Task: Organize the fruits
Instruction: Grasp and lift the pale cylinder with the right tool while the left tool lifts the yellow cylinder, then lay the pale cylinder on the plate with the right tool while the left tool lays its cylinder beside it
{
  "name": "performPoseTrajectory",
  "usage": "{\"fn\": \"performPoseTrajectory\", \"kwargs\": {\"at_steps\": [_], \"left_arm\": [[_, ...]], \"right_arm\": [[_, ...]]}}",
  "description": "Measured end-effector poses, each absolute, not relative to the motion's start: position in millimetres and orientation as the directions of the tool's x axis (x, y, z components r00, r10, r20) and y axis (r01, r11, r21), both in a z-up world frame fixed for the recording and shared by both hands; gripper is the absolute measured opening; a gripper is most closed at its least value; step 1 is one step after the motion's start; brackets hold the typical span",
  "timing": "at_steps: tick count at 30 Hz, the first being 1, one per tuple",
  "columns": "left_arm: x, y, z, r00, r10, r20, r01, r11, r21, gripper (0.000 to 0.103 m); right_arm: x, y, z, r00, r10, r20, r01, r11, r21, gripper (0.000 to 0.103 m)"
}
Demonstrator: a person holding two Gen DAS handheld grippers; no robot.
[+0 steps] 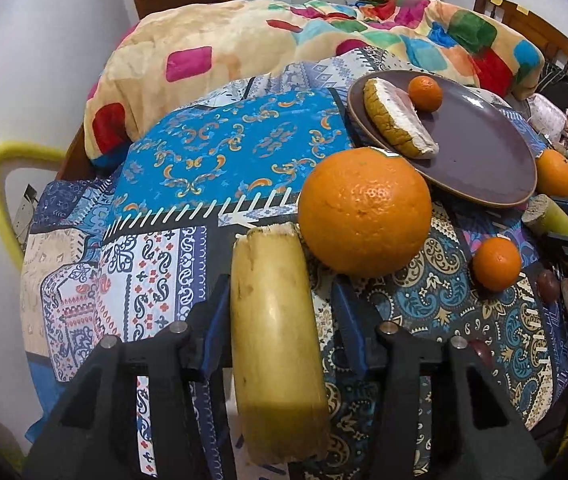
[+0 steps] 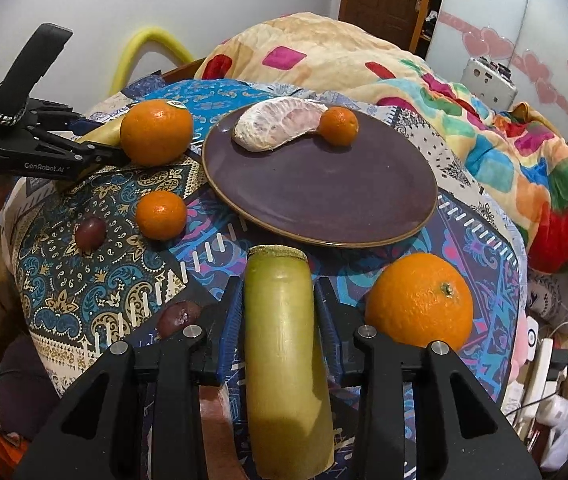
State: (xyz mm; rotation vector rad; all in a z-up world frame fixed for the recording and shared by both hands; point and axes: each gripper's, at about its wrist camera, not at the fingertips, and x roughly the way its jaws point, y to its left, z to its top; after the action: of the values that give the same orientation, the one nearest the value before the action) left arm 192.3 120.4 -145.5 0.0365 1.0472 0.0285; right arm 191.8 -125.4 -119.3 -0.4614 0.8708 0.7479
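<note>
A purple plate [image 2: 323, 196] lies on the patterned bedsheet and holds a pomelo wedge [image 2: 280, 124] and a small tangerine [image 2: 338, 125]; the plate also shows in the left wrist view [image 1: 467, 152]. My left gripper [image 1: 280, 292] has its jaws around a pale yellow sugarcane piece [image 1: 274, 320], with a gap on the right side. A big orange [image 1: 363, 212] sits just ahead of it. My right gripper [image 2: 280, 300] has its jaws around a greenish sugarcane piece [image 2: 284, 344] in front of the plate. Another big orange [image 2: 419, 300] lies to its right.
A small tangerine [image 2: 160, 215] and two dark plums [image 2: 90, 233] [image 2: 180, 317] lie left of the plate. A colourful blanket [image 2: 403, 80] is heaped behind. A wooden headboard [image 1: 531, 28] and white wall bound the bed.
</note>
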Motion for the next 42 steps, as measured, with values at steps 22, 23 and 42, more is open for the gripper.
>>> {"fn": "performPoseTrajectory", "kwargs": {"at_steps": [22,23,42], "left_arm": [[150.1,102.3,-82.6,0.618,0.022,-0.786,-0.007,1.0,0.022,0.038],[148.5,98.4,-78.6,0.625,0.016,-0.78,0.002,1.0,0.023,0.038],[169.6,37.5,-38.8,0.709,-0.081,-0.7,0.119,0.993,0.005,0.038]], "right_arm": [[170.7,-158.9,-61.1,0.539,0.468,-0.7,-0.674,0.738,-0.026,0.032],[169.5,-161.3,-58.1,0.545,0.471,-0.694,-0.671,0.741,-0.023,0.032],[183.7,-168.5,-29.9,0.607,0.518,-0.602,-0.641,0.767,0.015,0.032]]}}
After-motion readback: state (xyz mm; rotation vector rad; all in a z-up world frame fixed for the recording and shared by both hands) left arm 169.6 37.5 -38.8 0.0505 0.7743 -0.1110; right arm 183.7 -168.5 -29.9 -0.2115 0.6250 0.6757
